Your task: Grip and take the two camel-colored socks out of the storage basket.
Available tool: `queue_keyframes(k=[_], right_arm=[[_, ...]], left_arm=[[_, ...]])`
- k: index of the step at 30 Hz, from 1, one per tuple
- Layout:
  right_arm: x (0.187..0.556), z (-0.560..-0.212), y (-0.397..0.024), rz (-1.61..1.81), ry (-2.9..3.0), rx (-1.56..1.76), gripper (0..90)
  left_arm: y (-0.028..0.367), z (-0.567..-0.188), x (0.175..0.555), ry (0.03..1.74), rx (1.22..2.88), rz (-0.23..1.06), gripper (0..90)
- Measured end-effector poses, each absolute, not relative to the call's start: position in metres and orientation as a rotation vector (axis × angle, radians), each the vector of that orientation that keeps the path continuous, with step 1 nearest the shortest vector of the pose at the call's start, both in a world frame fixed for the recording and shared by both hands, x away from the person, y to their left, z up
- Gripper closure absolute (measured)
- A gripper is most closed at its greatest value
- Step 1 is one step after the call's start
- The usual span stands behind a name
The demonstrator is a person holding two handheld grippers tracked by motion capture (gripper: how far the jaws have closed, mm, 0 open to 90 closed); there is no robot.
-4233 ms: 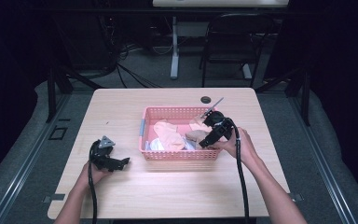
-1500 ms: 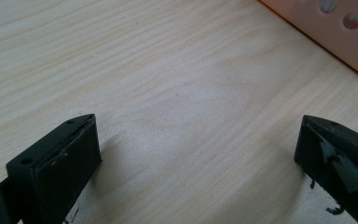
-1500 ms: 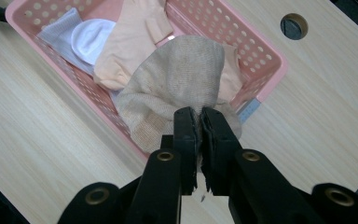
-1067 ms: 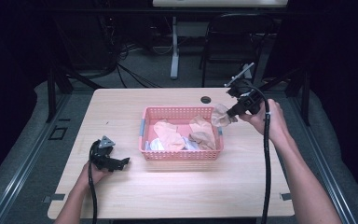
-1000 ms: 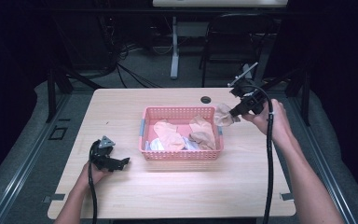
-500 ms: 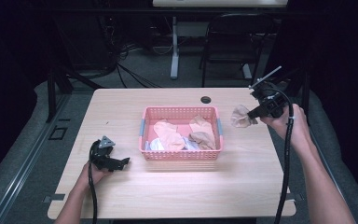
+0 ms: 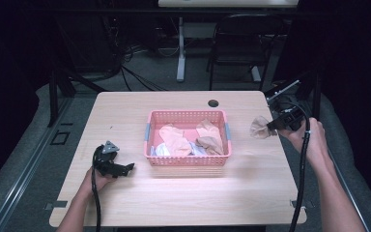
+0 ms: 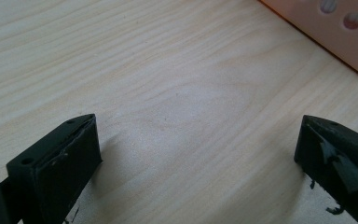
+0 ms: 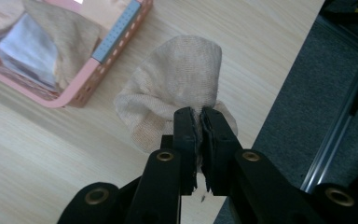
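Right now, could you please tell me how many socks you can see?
3 at least: one beige sock clamped in the right hand-held gripper beyond the pink basket, two tan ones inside; more may hide underneath.

left gripper [image 7: 125, 168]: my body black, grey three-cornered plate on top, black cable trailing toward 6 o'clock | its jaws: blocky matte black, chipped edges, a small hole in one | right gripper [image 9: 199, 122]: black, brass rivets on my linkage arms, flat black jaws, black cable | forearms: bare, no sleeves in sight
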State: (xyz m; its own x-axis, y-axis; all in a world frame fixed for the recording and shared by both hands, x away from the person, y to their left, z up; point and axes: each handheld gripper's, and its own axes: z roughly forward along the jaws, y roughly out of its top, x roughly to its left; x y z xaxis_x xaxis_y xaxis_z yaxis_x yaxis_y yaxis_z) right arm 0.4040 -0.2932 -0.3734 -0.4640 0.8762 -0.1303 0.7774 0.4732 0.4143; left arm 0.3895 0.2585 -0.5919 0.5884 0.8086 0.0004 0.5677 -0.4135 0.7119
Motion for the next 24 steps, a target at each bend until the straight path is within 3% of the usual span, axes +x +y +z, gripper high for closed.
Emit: queue_keyframes(k=[24], right_arm=[[0.415,-0.454,-0.303,0.358,2.432,1.513,84.9]], left_arm=[[0.259,-0.592,0.39,1.085,2.137,0.456,0.0]])
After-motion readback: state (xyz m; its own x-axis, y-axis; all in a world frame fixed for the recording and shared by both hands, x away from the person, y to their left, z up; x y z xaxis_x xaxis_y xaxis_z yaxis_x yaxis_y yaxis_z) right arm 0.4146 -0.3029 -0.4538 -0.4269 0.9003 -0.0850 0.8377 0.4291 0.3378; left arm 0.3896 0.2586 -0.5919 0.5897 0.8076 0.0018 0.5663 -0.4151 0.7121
